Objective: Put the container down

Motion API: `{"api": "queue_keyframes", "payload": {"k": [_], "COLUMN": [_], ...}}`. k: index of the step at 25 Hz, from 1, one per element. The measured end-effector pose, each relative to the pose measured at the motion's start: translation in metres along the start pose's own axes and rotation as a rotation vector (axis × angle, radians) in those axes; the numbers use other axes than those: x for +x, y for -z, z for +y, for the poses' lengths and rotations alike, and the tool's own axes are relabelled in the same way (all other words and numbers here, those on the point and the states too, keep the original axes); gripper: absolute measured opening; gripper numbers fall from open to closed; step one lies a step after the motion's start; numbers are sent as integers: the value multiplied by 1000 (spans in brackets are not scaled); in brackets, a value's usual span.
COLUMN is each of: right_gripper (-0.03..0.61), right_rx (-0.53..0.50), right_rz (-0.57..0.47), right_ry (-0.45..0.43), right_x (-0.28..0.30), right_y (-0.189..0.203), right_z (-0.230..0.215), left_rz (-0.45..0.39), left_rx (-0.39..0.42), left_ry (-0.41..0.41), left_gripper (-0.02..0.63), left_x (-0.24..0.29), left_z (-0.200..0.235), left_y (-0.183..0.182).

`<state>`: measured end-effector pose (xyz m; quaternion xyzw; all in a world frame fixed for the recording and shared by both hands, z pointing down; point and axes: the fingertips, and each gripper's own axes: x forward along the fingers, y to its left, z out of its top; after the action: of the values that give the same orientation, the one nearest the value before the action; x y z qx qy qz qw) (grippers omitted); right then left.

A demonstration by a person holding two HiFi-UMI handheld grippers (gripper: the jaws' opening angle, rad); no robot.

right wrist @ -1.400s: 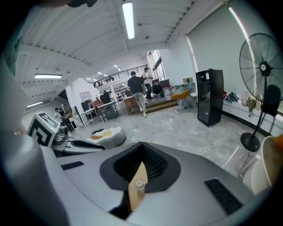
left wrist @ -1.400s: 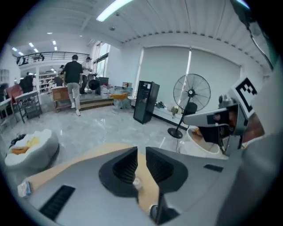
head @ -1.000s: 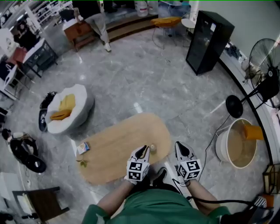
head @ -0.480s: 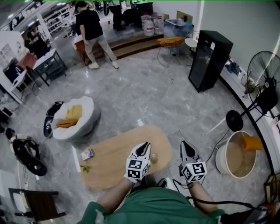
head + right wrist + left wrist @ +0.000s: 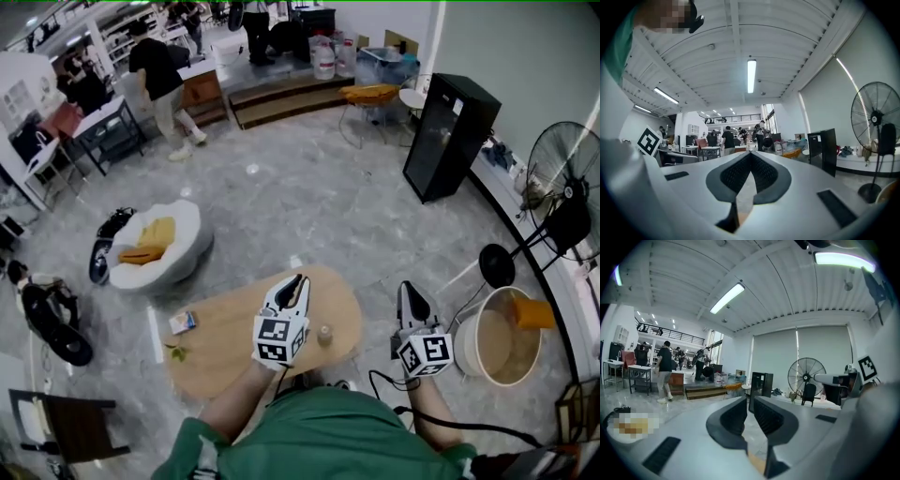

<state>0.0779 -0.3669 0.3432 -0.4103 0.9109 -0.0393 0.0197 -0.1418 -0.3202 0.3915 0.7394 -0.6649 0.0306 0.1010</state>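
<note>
A small tan container (image 5: pixel 325 334) stands upright on the oval wooden table (image 5: pixel 234 328), near its right end. My left gripper (image 5: pixel 296 282) hangs above the table, just left of the container and apart from it, jaws shut with nothing in them. My right gripper (image 5: pixel 405 288) is off the table's right end, over the floor, also shut and empty. In the left gripper view my left gripper (image 5: pixel 749 404) points out across the room, pads together. The right gripper view shows my right gripper (image 5: pixel 750 157) with its tips meeting. Neither gripper view shows the container.
A small box (image 5: pixel 182 322) and a green scrap (image 5: pixel 175 352) lie at the table's left end. A white pouf (image 5: pixel 155 246) sits to the left, a black cabinet (image 5: pixel 448 136) and a standing fan (image 5: pixel 562 211) to the right, a round tub (image 5: pixel 506 333) near my right gripper. People stand far back.
Both grippers have risen and tilted up from the table's near edge; the left now sits higher over the table. The container has stayed in place on the table.
</note>
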Motion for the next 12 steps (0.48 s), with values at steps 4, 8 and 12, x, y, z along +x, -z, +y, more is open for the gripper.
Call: {"api": "queue_keyframes", "payload": {"k": [4,8,12], "right_gripper": [22,21,21], "right_rx": [-22,-42,-55], "right_rz": [-18,-20,-18], "right_ry": [-14,-34,-51], "right_x": [1,0,4], "right_y": [-10,-12,-14], "right_z": [6,14,18], "left_rz": [-1,3,4], "left_rx": [-9,-9,-7], "left_ry": [0,-1,-3], "left_gripper": [58,60,60], "left_x": [1,0,4], "left_z": [1,3,7], "left_y": [-2,-2,-3]}}
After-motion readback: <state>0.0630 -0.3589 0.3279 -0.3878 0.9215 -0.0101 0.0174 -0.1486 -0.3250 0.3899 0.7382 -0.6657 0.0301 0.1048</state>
